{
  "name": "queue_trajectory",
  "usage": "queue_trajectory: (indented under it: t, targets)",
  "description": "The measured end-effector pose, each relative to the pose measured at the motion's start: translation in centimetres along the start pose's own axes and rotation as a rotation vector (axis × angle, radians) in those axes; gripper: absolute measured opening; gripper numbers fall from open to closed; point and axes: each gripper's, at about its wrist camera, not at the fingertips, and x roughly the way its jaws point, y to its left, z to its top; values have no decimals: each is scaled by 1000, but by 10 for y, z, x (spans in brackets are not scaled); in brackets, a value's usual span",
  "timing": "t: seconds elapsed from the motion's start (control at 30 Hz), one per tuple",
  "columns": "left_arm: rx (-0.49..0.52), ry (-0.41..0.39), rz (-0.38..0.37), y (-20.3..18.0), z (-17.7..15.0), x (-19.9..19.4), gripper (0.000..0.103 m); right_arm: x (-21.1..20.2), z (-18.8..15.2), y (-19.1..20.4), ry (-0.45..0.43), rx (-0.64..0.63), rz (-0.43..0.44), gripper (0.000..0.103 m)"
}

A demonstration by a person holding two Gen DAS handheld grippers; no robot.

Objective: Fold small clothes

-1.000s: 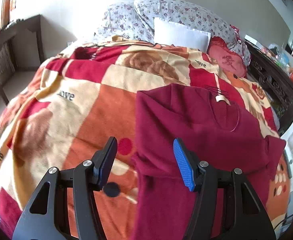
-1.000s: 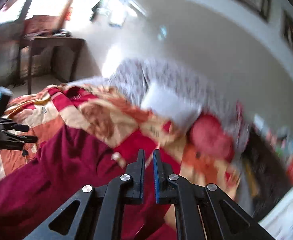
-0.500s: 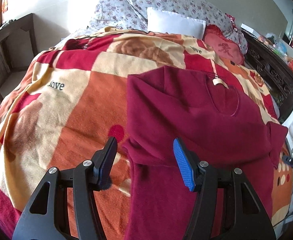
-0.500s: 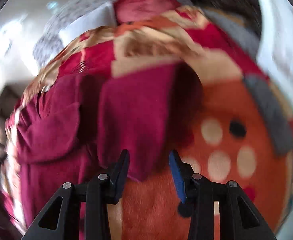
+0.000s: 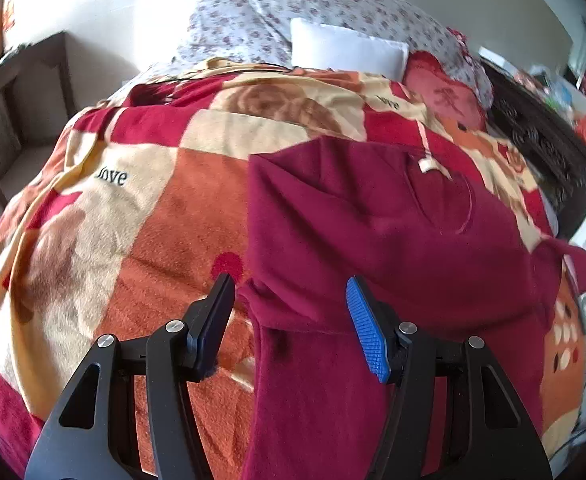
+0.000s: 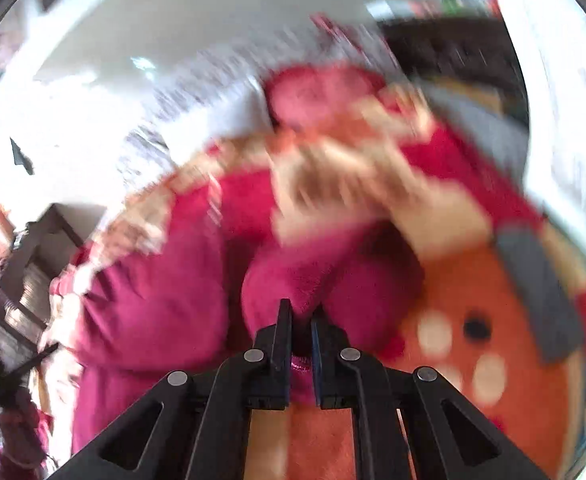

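Note:
A dark red sweater (image 5: 393, 240) lies flat on the patterned blanket (image 5: 141, 216), neck label toward the pillows. Its left sleeve is folded across the body. My left gripper (image 5: 293, 316) hovers open over the folded left edge, one finger on each side of it, pads not pressing. In the blurred right wrist view the sweater (image 6: 153, 300) spreads to the left. My right gripper (image 6: 301, 314) is closing on the bunched end of the right sleeve (image 6: 293, 276), and the cloth is pinched between its pads.
Floral pillows (image 5: 333, 12), a white pillow (image 5: 345, 48) and a red cushion (image 5: 445, 96) sit at the head of the bed. A dark wooden table (image 5: 17, 76) stands left of the bed. Carved dark furniture (image 5: 541, 140) stands on the right.
My right gripper swung down and rolled toward the right sleeve, opened over its end, then shut on the cloth. The left gripper stayed open and nearly still.

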Motion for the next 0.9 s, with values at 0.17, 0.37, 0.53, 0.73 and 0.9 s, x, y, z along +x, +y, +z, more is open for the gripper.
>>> queue_trajectory:
  t: [0.17,0.37,0.53,0.73,0.9]
  targets:
    - [-43,-20,-23,8,2,-9,58,-46,65,68,-125,-185,122,7]
    - [-42,-72,-24,18,7,-32,58,-43,99,175,-59,-415,456,7]
    - [-76,-105,-9,34,10,-44,58,51,78,262,242,-483,672,7]
    - [-66,-70,-2,38,8,-36,58,144,37,300,426,-387,682,28]
    - [-36,-56,-51,31,10,-19,58,130,27,249,376,-277,621,39]
